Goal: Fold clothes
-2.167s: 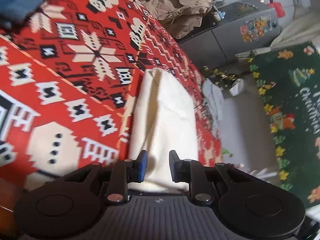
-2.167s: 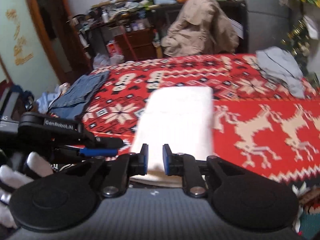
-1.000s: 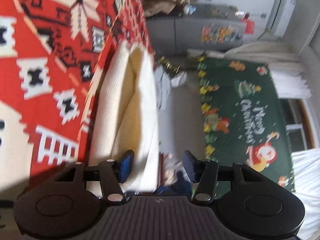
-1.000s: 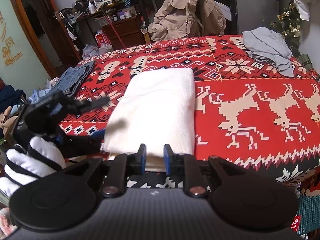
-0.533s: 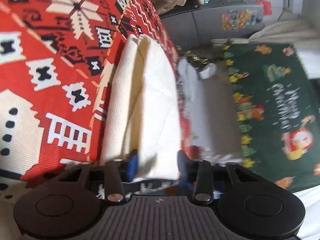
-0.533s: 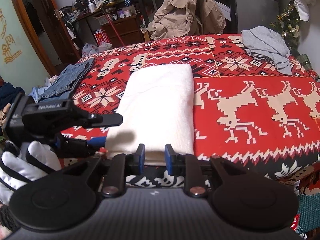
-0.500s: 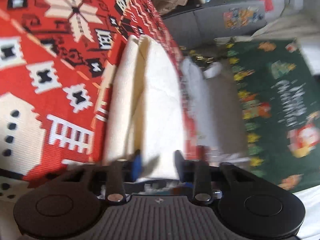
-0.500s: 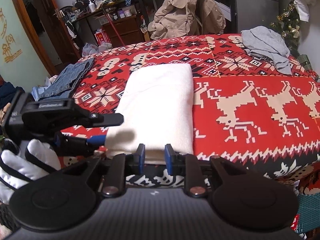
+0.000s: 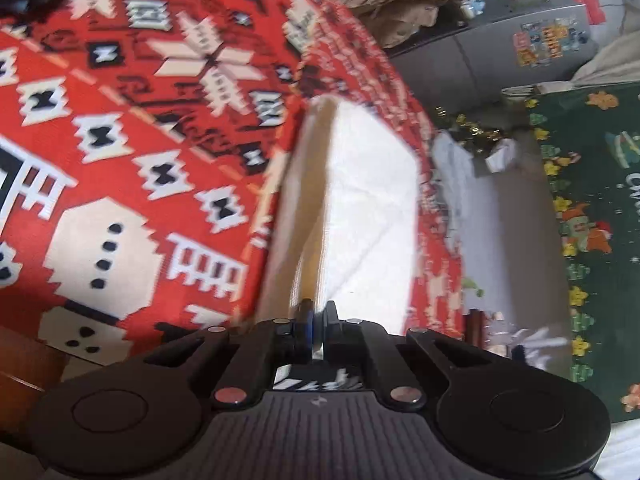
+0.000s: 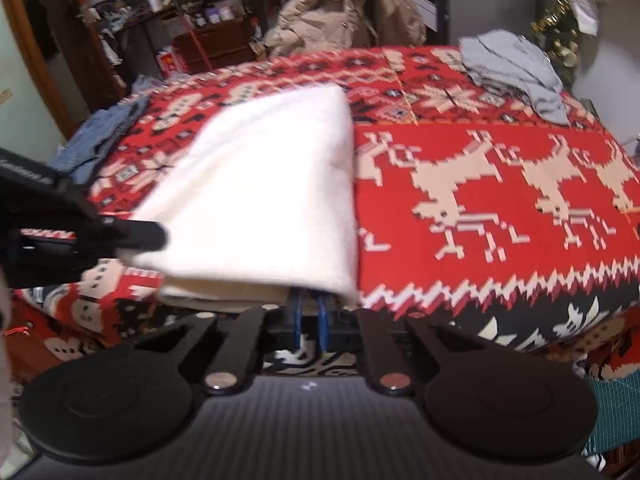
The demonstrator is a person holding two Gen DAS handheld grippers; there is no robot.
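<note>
since a moment ago both tongs have closed on the near edge of the cream folded garment, and its near end has lifted off the table. the left tongs are pinched tight on the garment's near left corner, seen edge-on in the left wrist view, where the cloth's layers fan away from the blue pads. the right tongs are closed on the near edge toward the right corner, their tips tucked under the top fold. in the right wrist view the left tongs reach in from the left and meet the cloth's left corner. the garment lies on a red patterned tablecloth with cream reindeer. a grey garment is heaped at the far right corner, denim lies at the far left, and a tan jacket hangs beyond the table
</note>
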